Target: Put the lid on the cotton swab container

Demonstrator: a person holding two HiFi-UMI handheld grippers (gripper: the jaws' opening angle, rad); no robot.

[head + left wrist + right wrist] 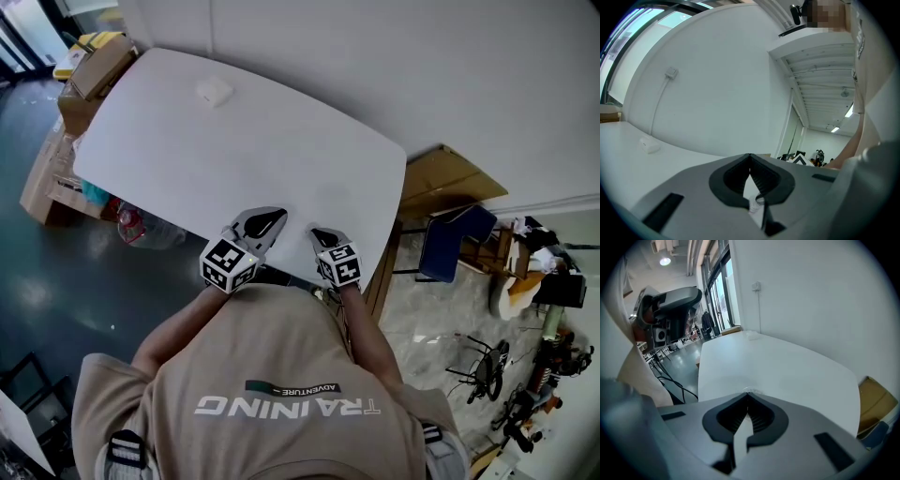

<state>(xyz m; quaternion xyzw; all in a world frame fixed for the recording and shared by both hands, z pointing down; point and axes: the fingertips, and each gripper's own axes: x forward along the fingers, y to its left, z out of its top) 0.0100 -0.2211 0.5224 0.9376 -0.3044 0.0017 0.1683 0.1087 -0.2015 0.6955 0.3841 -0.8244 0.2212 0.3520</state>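
A small, pale, translucent cotton swab container (pixel 214 91) rests alone near the far side of the white table (pixel 281 159). It also shows as a small lump in the left gripper view (pixel 649 145) and far off in the right gripper view (pixel 752 335). I cannot make out a separate lid. Both grippers hover at the table's near edge, far from the container. The left gripper (pixel 272 217) (pixel 750 155) is shut, its jaws meeting at the tip. The right gripper (pixel 322 232) (pixel 748 393) is shut too; a faint clear sliver at its tips is too small to identify.
Cardboard boxes (pixel 94 66) stand off the table's far left corner. Flat cardboard (pixel 450 178) and a blue chair (pixel 455 239) are to the right of the table. A white wall (pixel 375 56) runs along the far side. My body fills the near edge.
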